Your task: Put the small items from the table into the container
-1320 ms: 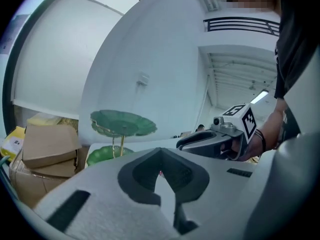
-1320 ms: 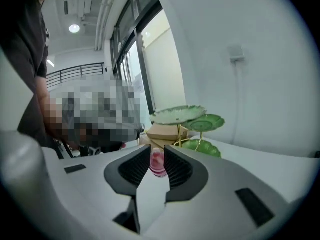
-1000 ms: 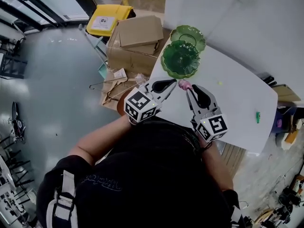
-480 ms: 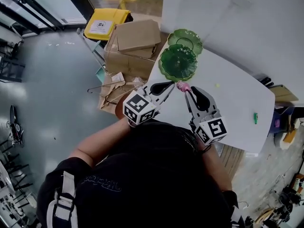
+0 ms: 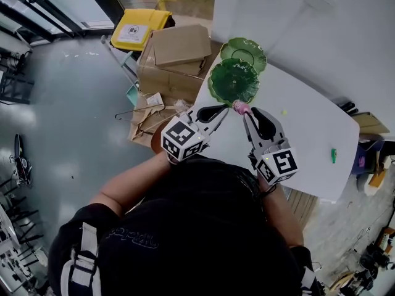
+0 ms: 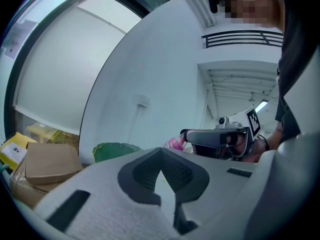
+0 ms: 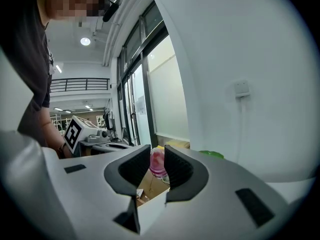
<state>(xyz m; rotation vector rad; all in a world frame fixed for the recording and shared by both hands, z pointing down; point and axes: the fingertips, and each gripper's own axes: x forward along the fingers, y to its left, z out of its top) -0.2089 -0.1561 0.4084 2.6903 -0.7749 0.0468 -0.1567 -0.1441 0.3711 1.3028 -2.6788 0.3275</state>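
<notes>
- Head view down onto a white worktop (image 5: 296,134) with two green leaf-shaped dishes at its far left end: nearer dish (image 5: 234,81) and farther dish (image 5: 244,50), rims overlapping.
- Right tongs (image 5: 247,114) closed partway onto a small pink item (image 5: 241,108), pinched between both pads, just beside the near rim of the nearer dish.
- Right gripper view: small pink item (image 7: 157,163) gripped at the very tips of the right tongs (image 7: 158,156), lifted clear of the worktop, cardboard showing behind and below it.
- Left tongs (image 5: 221,110) pressed together at the tips and holding nothing, just beside the right tongs and the small pink item; contact with either not possible to tell.
- Left gripper view: left tongs (image 6: 160,151) meeting at the tips, nothing between them; beyond, the right tongs (image 6: 186,135) with the small pink item (image 6: 175,144) at their tips.
- Small green item (image 5: 334,156) lying near the right edge of the worktop, well apart from both dishes; tiny yellowish bit (image 5: 284,111) between it and the dishes.
- On the floor past the worktop's left end: cardboard boxes (image 5: 179,48) and a yellow crate (image 5: 139,26).
</notes>
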